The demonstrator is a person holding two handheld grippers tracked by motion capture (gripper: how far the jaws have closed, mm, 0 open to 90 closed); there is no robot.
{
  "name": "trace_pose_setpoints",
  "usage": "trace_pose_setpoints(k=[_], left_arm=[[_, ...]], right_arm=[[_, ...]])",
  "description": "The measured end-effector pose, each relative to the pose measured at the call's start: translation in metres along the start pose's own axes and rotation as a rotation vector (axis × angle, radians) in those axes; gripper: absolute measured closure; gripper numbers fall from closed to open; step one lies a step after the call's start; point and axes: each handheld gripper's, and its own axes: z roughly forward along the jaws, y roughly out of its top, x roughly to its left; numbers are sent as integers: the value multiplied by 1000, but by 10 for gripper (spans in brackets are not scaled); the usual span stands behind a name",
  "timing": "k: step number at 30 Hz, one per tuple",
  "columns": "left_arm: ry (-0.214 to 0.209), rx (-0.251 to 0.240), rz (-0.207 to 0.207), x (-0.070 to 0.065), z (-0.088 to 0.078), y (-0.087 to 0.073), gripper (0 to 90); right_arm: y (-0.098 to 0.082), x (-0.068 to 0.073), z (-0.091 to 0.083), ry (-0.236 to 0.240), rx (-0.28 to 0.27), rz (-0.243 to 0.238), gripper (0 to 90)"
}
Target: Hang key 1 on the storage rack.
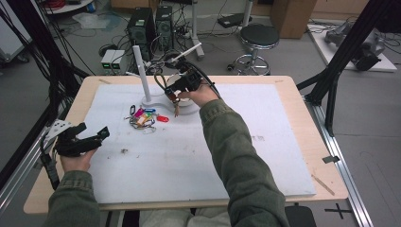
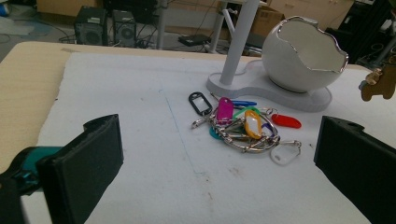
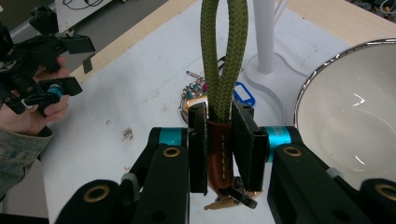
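Lab: computer towers (image 1: pixel 150 27), floor cables (image 1: pixel 215 35), stool (image 1: pixel 258 40)

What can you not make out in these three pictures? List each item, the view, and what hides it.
1. Keys under the rope keychain: right gripper view; the right claw and the leather tab cover most of them.
2. Bowl's far rim: right gripper view; cut by the picture's edge.
3. Writing on the key tags: left gripper view; too small.
4. Stand's post top: left gripper view; cut by the upper edge.
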Motion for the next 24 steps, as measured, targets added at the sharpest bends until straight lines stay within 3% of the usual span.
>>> trace_pose_setpoints(k=[24], left_arm=[[-3, -2, -2, 1, 0, 0, 18]], right_arm=[[42, 13, 21, 36, -3, -37, 767]])
